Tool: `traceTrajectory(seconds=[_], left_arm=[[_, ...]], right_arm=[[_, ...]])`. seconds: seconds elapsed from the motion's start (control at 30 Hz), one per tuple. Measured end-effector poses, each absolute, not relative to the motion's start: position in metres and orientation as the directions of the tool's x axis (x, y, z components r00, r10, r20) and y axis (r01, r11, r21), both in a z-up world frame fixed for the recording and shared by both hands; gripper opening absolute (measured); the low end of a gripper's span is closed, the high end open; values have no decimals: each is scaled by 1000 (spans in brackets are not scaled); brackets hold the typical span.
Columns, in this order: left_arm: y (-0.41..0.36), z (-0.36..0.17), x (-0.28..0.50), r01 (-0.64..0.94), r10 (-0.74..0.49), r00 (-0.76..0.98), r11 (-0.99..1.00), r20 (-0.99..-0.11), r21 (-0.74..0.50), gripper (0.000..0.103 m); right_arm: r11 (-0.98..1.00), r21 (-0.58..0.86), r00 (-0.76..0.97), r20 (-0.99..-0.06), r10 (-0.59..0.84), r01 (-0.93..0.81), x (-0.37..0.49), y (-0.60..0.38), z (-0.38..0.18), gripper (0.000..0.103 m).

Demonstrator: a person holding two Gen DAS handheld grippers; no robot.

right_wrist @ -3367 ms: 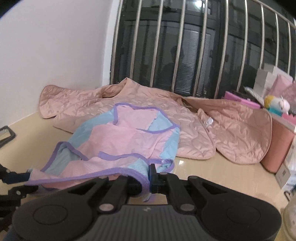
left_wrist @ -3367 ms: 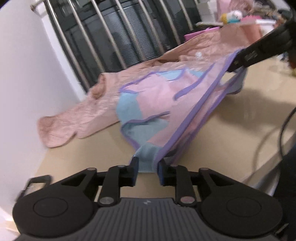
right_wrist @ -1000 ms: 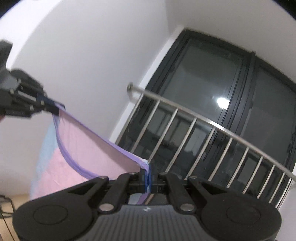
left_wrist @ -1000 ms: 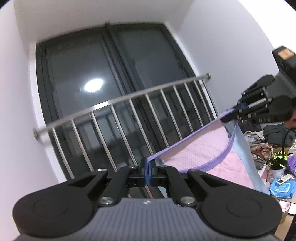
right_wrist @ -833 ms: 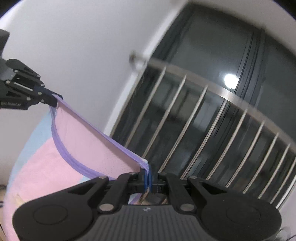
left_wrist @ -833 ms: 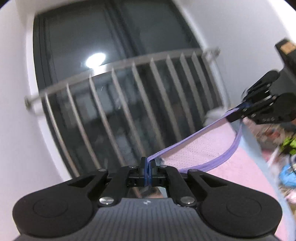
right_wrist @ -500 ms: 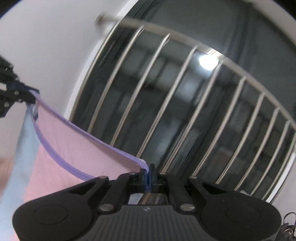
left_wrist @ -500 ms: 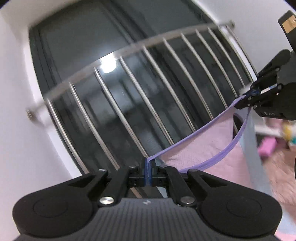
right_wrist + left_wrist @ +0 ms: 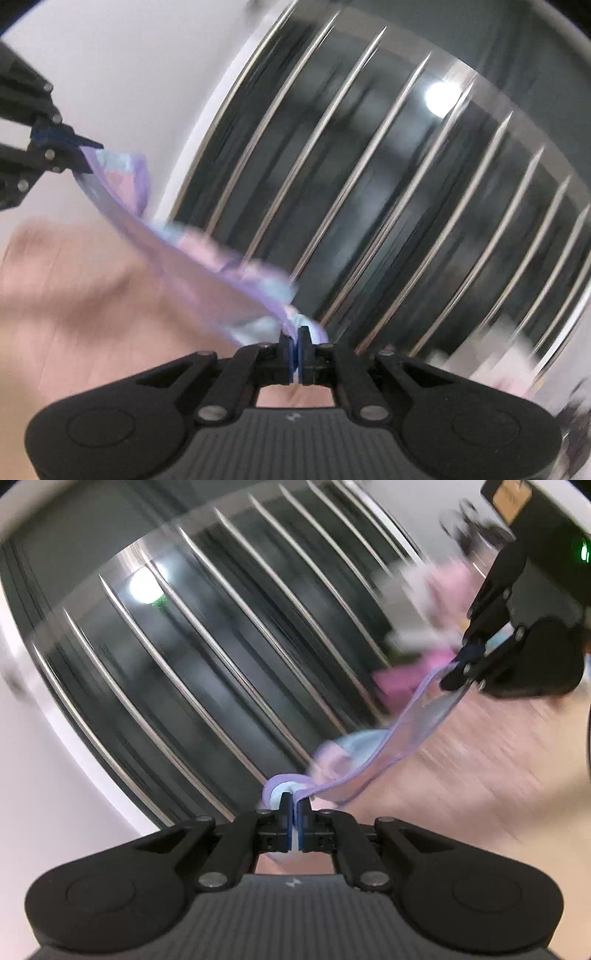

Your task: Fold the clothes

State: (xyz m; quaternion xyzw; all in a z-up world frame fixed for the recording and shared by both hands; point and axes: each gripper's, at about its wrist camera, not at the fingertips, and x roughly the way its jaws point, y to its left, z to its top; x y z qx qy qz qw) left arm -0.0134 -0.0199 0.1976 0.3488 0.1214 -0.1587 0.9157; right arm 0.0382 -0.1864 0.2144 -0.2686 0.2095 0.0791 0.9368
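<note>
A pink and light-blue garment with purple trim (image 9: pixel 373 753) hangs stretched between my two grippers, blurred by motion. My left gripper (image 9: pixel 294 808) is shut on one purple-trimmed corner. My right gripper (image 9: pixel 294 334) is shut on the other corner. In the left wrist view the right gripper (image 9: pixel 469 661) shows at the upper right with the cloth in it. In the right wrist view the left gripper (image 9: pixel 70 147) shows at the far left, the garment (image 9: pixel 207 269) sagging between. Most of the garment hangs below view.
Slanted steel window bars (image 9: pixel 221 653) over dark glass fill the background in both views. A salmon quilted jacket (image 9: pixel 74 295) lies below, blurred. Blurred pink boxes (image 9: pixel 424 627) stand at the right. A white wall (image 9: pixel 129 92) is on the left.
Both grippers have swung down and forward fast with the garment; the views now tilt toward the jacket and table. The cloth between them has gone from taut to sagging and bunched.
</note>
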Motion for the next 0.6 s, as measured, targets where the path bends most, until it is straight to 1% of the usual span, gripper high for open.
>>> traceTrajectory(seconds=[0.07, 0.13, 0.2, 0.23, 0.27, 0.3, 0.33, 0.37, 0.4, 0.43, 0.47, 0.5, 0.57, 0.6], left_arm=[[-17, 121, -28, 455, -206, 865, 707, -458, 541, 2], [-10, 67, -53, 492, -204, 817, 735, -540, 467, 2], [3, 39, -73, 495, -211, 796, 766, -567, 410, 2], [10, 37, -83, 499, -230, 786, 783, -574, 370, 7], [18, 35, -93, 503, -250, 776, 799, -579, 329, 23], [26, 32, -103, 505, -270, 767, 814, -583, 288, 36], [33, 30, -113, 507, -290, 757, 826, -586, 246, 53], [39, 35, -121, 518, -322, 745, 831, -584, 203, 55], [44, 39, -129, 528, -353, 734, 834, -580, 160, 55], [50, 43, -136, 537, -384, 722, 835, -576, 116, 55], [55, 50, -137, 534, -409, 721, 843, -559, 72, 58], [56, 58, -128, 517, -413, 726, 855, -549, 41, 58], [58, 68, -101, 463, -392, 751, 887, -532, 0, 58], [57, 69, -80, 429, -367, 759, 903, -538, -11, 58]], right_arm=[[823, -465, 843, -538, 30, -326, 27, -180, 140, 1], [807, -442, 787, -616, 44, -391, 5, -176, 79, 1], [813, -409, 769, -636, 71, -414, -25, -178, 49, 1], [812, -390, 751, -654, 88, -435, -39, -181, 44, 1], [804, -369, 726, -678, 110, -466, -53, -184, 38, 1], [808, -338, 706, -696, 132, -483, -66, -188, 34, 4], [810, -302, 683, -714, 156, -502, -77, -193, 33, 13], [804, -274, 651, -738, 176, -528, -89, -196, 32, 20], [798, -255, 633, -750, 193, -546, -102, -199, 33, 36], [797, -231, 626, -747, 222, -558, -112, -203, 37, 42], [795, -203, 621, -740, 258, -571, -121, -207, 43, 42], [800, -168, 622, -724, 296, -576, -125, -210, 52, 42], [820, -136, 663, -667, 339, -556, -112, -214, 68, 40], [830, -124, 686, -635, 355, -544, -104, -216, 76, 40]])
